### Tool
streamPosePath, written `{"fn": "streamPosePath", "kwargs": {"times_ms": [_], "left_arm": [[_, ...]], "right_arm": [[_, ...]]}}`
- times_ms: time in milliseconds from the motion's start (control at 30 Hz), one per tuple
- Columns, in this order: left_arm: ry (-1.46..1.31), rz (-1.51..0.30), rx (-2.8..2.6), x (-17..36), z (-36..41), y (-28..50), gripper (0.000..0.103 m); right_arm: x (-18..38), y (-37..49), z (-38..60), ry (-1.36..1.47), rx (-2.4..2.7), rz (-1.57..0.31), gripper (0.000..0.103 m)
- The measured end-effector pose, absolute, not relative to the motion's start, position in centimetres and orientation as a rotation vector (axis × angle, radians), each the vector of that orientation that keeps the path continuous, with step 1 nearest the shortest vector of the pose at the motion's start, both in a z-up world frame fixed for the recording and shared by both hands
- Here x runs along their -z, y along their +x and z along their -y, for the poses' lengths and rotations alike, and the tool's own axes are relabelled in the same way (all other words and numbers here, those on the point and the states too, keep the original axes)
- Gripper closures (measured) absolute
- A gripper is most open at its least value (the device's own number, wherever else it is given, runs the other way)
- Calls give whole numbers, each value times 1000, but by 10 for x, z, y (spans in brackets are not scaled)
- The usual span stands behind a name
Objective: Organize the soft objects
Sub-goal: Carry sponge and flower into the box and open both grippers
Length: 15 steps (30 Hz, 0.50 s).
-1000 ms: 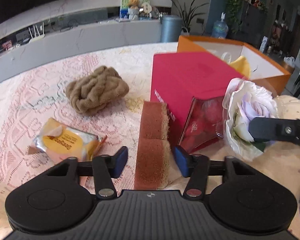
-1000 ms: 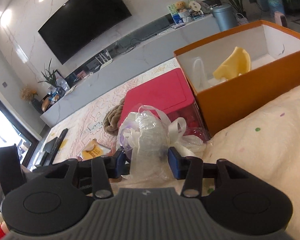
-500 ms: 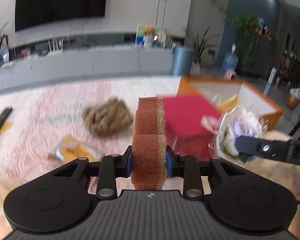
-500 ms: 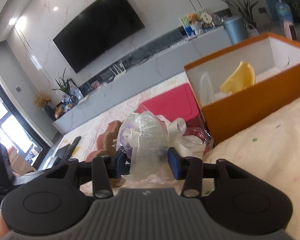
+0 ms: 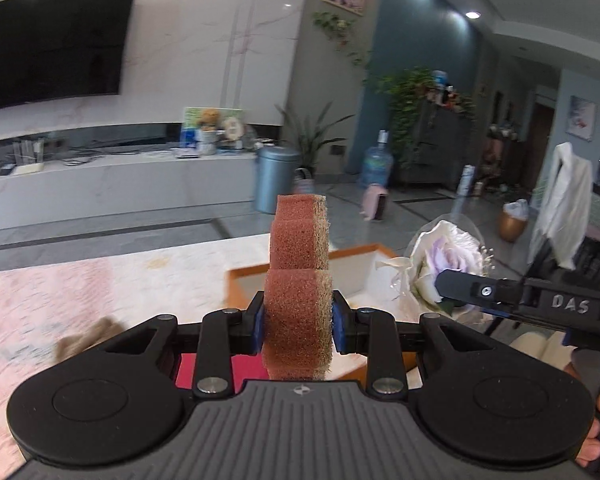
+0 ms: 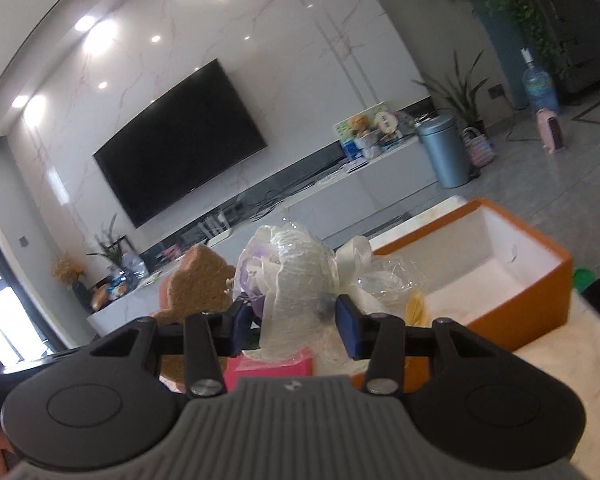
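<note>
Above the table (image 5: pixel 100 280), the left claw (image 5: pixel 298 322) is clamped on a brown sponge (image 5: pixel 298 280), held upright and clear of the surface. The right claw (image 6: pixel 296 322) is closed on the clear plastic wrap of an artificial rose (image 6: pixel 288 276), white and lilac, likewise raised. White lettering "DAS" (image 5: pixel 570 303) is legible on the right claw's arm in the left wrist view. The orange box (image 6: pixel 548 300), white inside, stands open just beyond both claws; a yellow item (image 6: pixel 418 306) lies in it, partly hidden. A pink-red box (image 6: pixel 268 368) sits beside the orange one, its printing not readable.
</note>
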<state>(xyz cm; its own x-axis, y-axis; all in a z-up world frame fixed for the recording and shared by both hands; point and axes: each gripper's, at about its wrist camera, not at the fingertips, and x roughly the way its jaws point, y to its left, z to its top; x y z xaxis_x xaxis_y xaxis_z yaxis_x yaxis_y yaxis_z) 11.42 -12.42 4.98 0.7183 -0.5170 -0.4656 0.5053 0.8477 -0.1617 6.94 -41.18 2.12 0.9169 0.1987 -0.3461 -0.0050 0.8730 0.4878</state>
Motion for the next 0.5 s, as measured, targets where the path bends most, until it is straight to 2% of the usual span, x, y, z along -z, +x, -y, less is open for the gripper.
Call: {"fn": "streamPosePath", "kwargs": {"times_ms": [233,500], "left_arm": [[21,-631,622,-30,188,186,68],[272,-741,638,29,248,251,68]], "right_arm": [[-15,128,465,478,-43,-480,58],[21,211,487,380,28,-682,58]]}}
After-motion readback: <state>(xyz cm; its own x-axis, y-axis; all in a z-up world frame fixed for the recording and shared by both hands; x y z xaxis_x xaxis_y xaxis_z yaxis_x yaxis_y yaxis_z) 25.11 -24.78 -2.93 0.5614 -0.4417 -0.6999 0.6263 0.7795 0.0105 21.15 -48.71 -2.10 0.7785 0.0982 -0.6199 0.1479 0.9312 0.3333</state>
